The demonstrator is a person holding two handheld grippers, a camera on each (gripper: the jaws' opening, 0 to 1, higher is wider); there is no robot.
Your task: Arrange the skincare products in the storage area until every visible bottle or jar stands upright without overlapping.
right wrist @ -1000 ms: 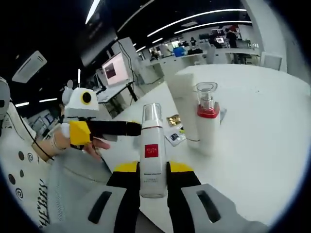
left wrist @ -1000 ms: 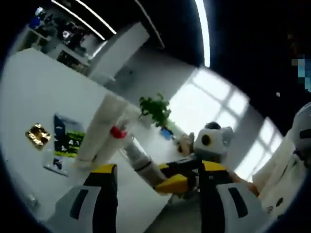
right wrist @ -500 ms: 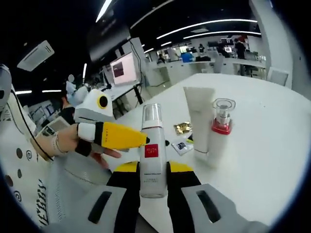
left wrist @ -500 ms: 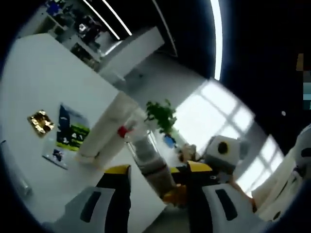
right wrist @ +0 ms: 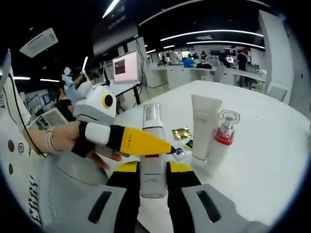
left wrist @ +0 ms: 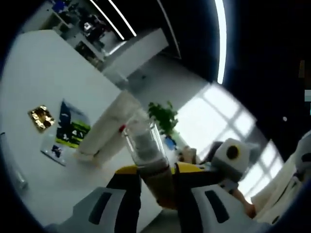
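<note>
Two grippers converge on one clear-capped pump bottle (right wrist: 152,145). In the right gripper view the right gripper (right wrist: 153,182) pinches this bottle at its lower body, jaws pressed against both sides, bottle upright along the jaw line and lifted clear of the white surface (right wrist: 252,160). The left gripper (right wrist: 141,141) enters that view from the left, held in a person's hand (right wrist: 68,141), its yellow tip lying across the bottle just under the shoulder and covering the red label. In the left gripper view the same bottle (left wrist: 146,150) stands between the left gripper's (left wrist: 158,182) own jaws, its clear cap tilted toward upper left. Whether those jaws have closed on it or only bracket it cannot be told; the contact line is blurred.

On the surface beyond, a white tube (right wrist: 204,126) stands cap-down and upright, with a red-collared pump bottle (right wrist: 221,141) just beside it, upright, possibly touching. A gold foil sachet (right wrist: 181,133) and small printed sachets (left wrist: 68,133) lie flat near the tube's base.

Judgement: the step in hand looks like a two-handed steadying or hand-over of the held bottle before placement. Two items are already standing; this bottle is the remaining one not yet set down. The next move calls for lowering it base-first onto bare surface beside the standing pair, apart from them and off the sachets, then releasing only once it rests level. Risk: knocking the neighbouring tube.
</note>
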